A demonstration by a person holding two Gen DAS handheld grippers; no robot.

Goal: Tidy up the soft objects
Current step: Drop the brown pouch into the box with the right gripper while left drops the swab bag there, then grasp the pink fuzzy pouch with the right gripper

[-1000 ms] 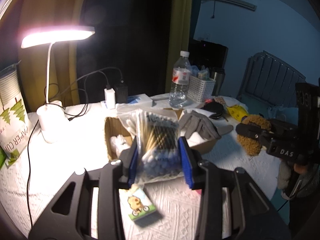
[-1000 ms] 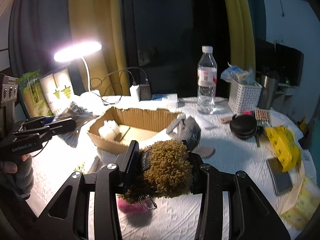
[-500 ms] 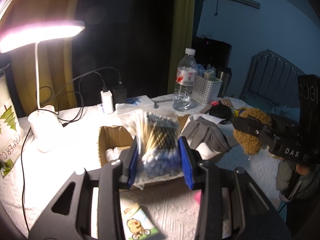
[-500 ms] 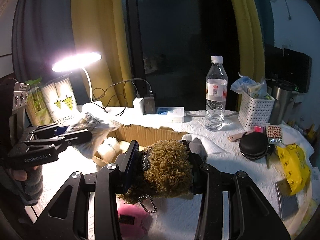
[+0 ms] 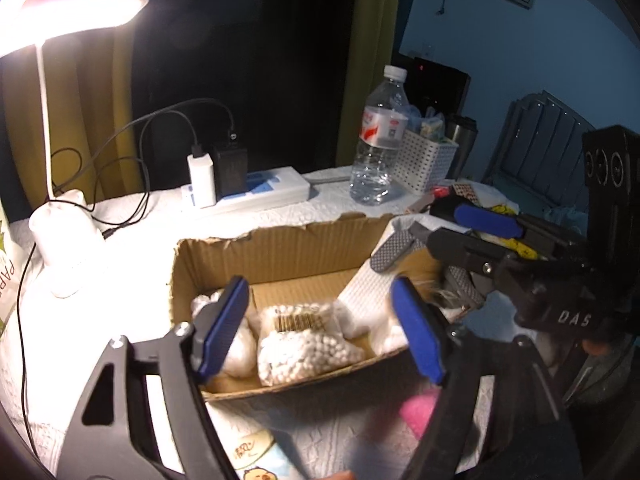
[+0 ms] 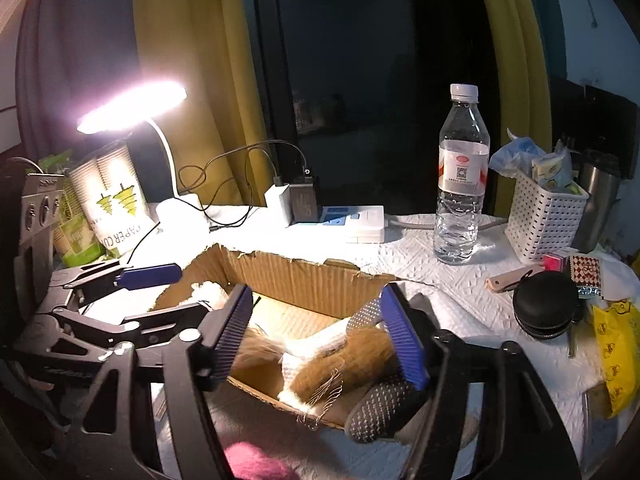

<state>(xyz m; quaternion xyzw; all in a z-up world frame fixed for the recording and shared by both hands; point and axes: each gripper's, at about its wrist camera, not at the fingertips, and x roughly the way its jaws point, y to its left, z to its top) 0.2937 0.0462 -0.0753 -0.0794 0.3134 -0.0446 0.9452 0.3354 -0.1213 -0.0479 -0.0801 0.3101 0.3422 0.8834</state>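
Both the left gripper (image 5: pixel 320 328) and right gripper (image 6: pixel 324 336) were spread wide, holding nothing, above the cardboard box (image 5: pixel 272 248). The cotton-swab bag (image 5: pixel 304 344) and brown plush toy (image 6: pixel 340 368) lay inside the box.

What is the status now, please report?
Left gripper open, empty. Right gripper open, empty. Cotton swab bag and brown plush lie in the cardboard box. Nothing blocks the box.
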